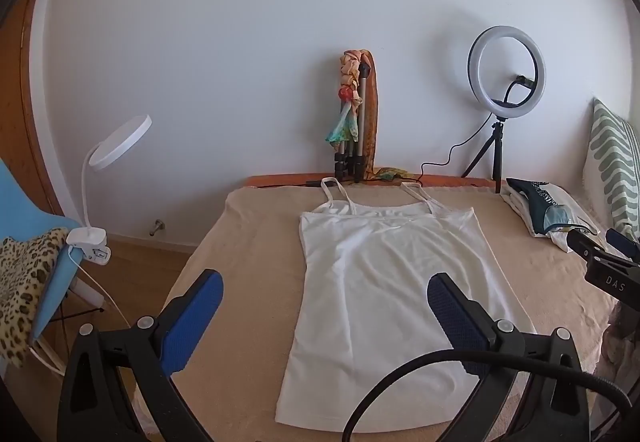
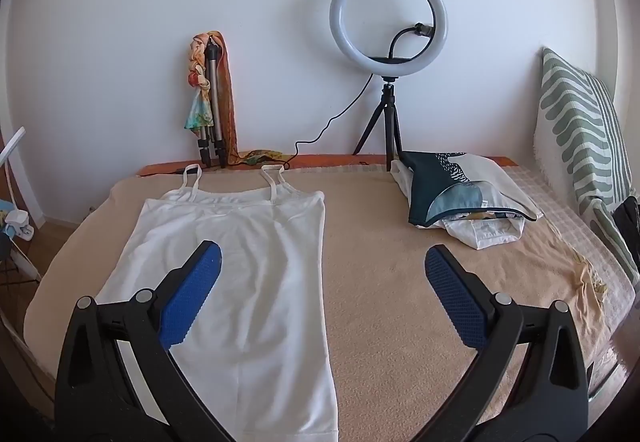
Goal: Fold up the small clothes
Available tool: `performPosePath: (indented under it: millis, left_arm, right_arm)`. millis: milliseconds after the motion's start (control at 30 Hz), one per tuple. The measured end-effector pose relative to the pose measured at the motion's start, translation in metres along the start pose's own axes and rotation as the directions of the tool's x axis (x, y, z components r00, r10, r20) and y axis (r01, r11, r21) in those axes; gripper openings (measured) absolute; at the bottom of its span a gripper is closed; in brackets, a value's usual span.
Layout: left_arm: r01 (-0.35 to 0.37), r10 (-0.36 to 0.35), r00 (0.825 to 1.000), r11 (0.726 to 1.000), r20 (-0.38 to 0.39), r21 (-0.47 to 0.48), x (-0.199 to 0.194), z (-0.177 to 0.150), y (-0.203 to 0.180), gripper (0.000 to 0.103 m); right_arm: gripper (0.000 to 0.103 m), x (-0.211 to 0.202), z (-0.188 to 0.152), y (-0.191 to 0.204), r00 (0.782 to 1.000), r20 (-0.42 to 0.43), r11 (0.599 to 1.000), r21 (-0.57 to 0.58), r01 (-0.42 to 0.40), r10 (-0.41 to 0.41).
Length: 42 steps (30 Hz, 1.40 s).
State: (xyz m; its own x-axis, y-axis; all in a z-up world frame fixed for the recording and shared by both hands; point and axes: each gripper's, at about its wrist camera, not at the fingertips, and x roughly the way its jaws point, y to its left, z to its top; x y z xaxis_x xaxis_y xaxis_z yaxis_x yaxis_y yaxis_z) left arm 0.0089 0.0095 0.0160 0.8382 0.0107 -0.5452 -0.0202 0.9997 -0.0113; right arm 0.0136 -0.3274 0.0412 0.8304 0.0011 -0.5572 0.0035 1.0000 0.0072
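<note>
**Describer:** As you look along your left gripper (image 1: 324, 294), its two blue-padded fingers (image 1: 196, 316) stand spread wide apart with nothing between them. They hover above the hem end of a white camisole (image 1: 372, 282) without touching it.

**Operator:** And my other hand?

**Describer:** Your right gripper (image 2: 323, 266) is equally released, its blue pads (image 2: 456, 298) wide apart and gripping nothing. Its left finger hangs over the camisole's right half; its right finger hangs over the bare tan blanket (image 2: 380, 302) beside the garment. From your left camera, its black tip shows at the far right edge.

**Operator:** How does the camisole lie?

**Describer:** It lies flat and unfolded on the blanket, which covers a bed. The hem is nearest you, and the two thin straps (image 2: 274, 178) point away towards the wall. The fabric has a few soft wrinkles across the middle.

**Operator:** What is further off?

**Describer:** To the right of the camisole, well apart from it, sits a small pile of folded clothes (image 2: 460, 194), a dark teal patterned piece on top of white ones. Right of that, a green-and-white striped cushion (image 2: 576, 134) leans upright. At the far edge of the bed, a ring light (image 2: 388, 14) stands on a small black tripod. Left of it, a folded tripod draped with a colourful scarf (image 2: 200, 90) leans against the white wall. Off the bed on the left are a white clip lamp (image 1: 120, 142) and a blue chair (image 1: 24, 202).
</note>
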Motion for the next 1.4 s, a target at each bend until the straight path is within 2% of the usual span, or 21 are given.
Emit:
performPosePath:
  millis: [1400]
  left_arm:
    - [-0.026,0.025,0.999,1.000,0.020,0.010,-0.0003,-0.0093,-0.0007,0.103]
  right_arm:
    - [0.103,-0.0016,0.0048,-0.0011,1.000,0.021,1.000,-0.008,0.013,-0.013]
